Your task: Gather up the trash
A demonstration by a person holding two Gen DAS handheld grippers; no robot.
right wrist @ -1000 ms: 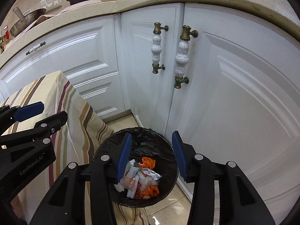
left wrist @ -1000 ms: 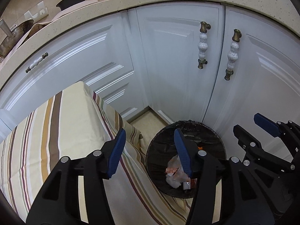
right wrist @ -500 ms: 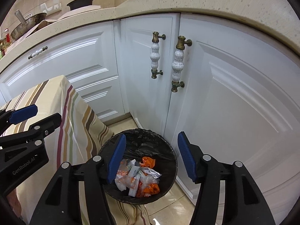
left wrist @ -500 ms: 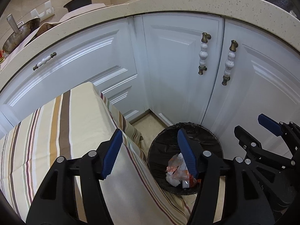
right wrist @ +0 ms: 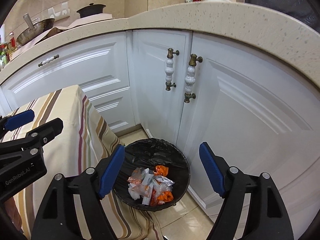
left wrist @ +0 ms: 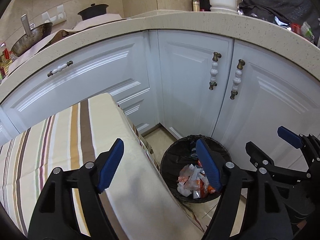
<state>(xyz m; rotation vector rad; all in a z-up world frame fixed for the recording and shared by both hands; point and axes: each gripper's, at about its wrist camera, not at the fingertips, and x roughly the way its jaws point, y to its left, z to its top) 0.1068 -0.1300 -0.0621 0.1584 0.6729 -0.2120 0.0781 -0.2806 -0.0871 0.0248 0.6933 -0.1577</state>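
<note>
A round black-lined trash bin (right wrist: 181,160) stands on the floor against the white cabinets. It holds several crumpled wrappers (right wrist: 152,184), white, silver and orange. It also shows in the left wrist view (left wrist: 172,160) with the wrappers (left wrist: 190,182) inside. My right gripper (right wrist: 162,170) is open and empty, high above the bin. My left gripper (left wrist: 160,164) is open and empty, above the edge of the striped tablecloth (left wrist: 60,140), left of the bin. Each gripper shows in the other's view, the right one (left wrist: 276,146) and the left one (right wrist: 32,124).
White cabinet doors with ceramic handles (right wrist: 190,78) stand right behind the bin. A speckled countertop (left wrist: 200,22) runs above them with a wok (left wrist: 32,38), a black pot (left wrist: 93,11), a bottle and bowls. The cloth-covered table (right wrist: 66,120) is on the left. The floor is beige tile.
Both grippers have risen and drawn back from the bin, so the bin looks smaller and the countertop has come into view. Both stay open and empty.
</note>
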